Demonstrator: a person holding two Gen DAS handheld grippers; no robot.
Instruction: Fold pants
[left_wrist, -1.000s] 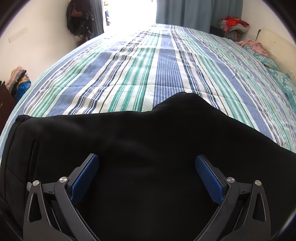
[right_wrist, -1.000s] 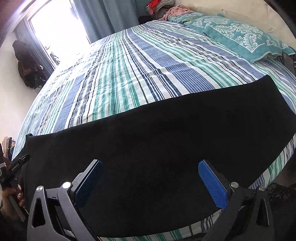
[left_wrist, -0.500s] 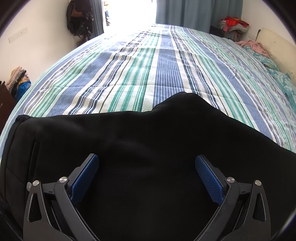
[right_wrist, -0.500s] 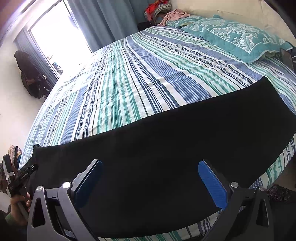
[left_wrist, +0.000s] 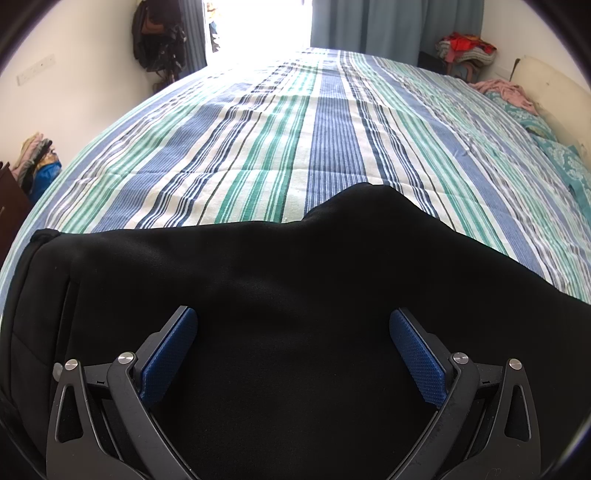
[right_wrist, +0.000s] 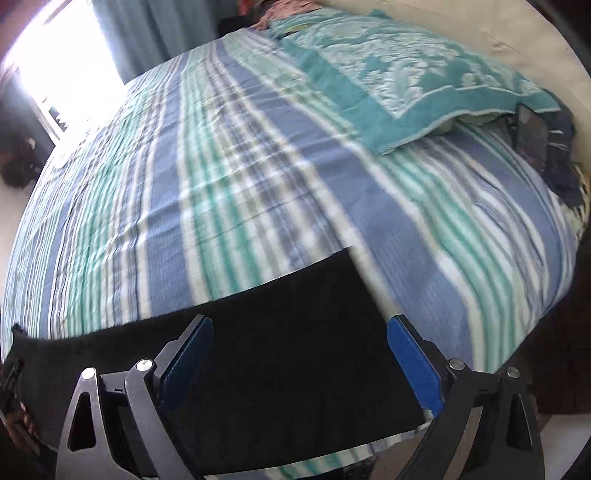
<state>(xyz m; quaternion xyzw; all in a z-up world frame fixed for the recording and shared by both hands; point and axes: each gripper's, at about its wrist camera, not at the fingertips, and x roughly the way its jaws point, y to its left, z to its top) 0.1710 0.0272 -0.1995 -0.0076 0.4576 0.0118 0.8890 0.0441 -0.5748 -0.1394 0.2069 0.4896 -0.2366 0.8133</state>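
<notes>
Black pants lie flat along the near edge of a striped bed. In the left wrist view the waist end is at the left and the crotch peak points away from me. My left gripper is open and empty, just above the pants near the waist. In the right wrist view, the leg end of the pants lies between the fingers, its hem running near the right finger. My right gripper is open and empty above that end. This view is blurred.
A teal patterned pillow lies at the head of the bed, with a dark object beside it. Curtains and a bright doorway stand beyond the bed. Clothes piles sit at the far right and left.
My right gripper has swung right along the pants to the leg hem, and its view is motion-blurred. My left gripper has not moved. Both stay open.
</notes>
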